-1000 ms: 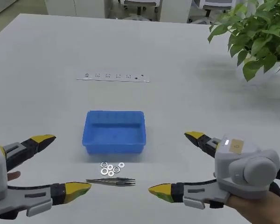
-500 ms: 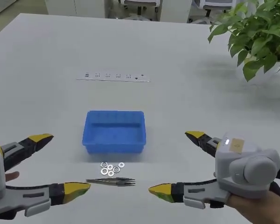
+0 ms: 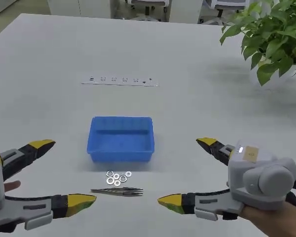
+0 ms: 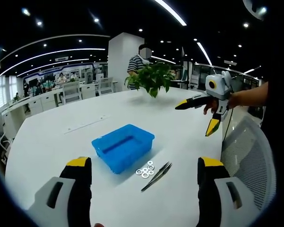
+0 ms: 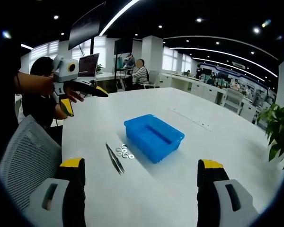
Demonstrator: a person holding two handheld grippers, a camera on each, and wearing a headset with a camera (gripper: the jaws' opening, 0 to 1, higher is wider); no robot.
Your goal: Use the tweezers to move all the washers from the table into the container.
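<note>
Left hand-held gripper (image 3: 74, 171) agape, tweezers (image 3: 117, 191) lying crosswise, parallel to container (image 3: 121, 157) front

A long, flat white power strip (image 3: 119, 81) lies level, sockets facing up. A leafy green potted plant (image 3: 274, 39) stands well to its right (the pale pot barely shows under the leaves). In the left gripper view, a grey mesh-backed chair (image 4: 248, 151) stands close by. Farther back, a white square pillar (image 4: 123, 56) rises beneath long ceiling light strips (image 4: 170, 12).

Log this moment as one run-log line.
left gripper: open, empty | right gripper: open, empty | tweezers: lying ungripped | washers: clustered between tweezers and container | container: empty
</note>
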